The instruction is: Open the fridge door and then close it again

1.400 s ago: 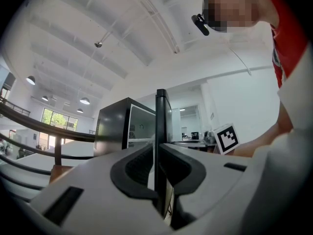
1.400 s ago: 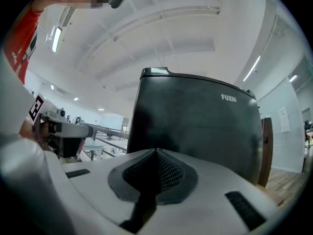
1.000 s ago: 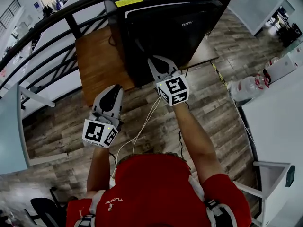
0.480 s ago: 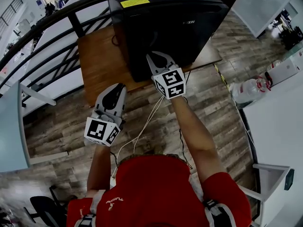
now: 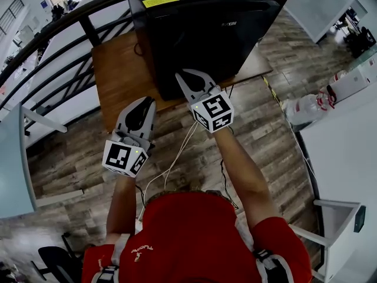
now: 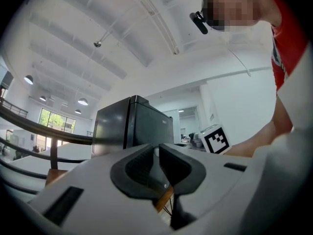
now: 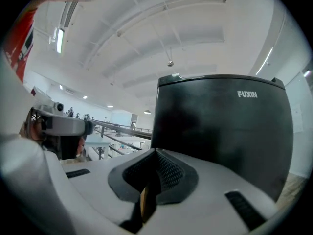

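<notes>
With the black boxy fridge (image 5: 206, 40) apparently shut, opening seems in hand: the empty, pinched-together right tongs (image 7: 155, 154) must catch its door edge, while the left tongs (image 6: 156, 152) wait, barely parted and empty.

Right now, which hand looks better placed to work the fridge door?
Right, probably. The right gripper, jaws shut and empty, is up by the left edge of the closed fridge door. The left gripper hangs back by the wooden table front.

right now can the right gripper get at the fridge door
Probably yes: the right gripper, fingers shut, points at the fridge door near its left edge, and nothing shows between them.
</notes>
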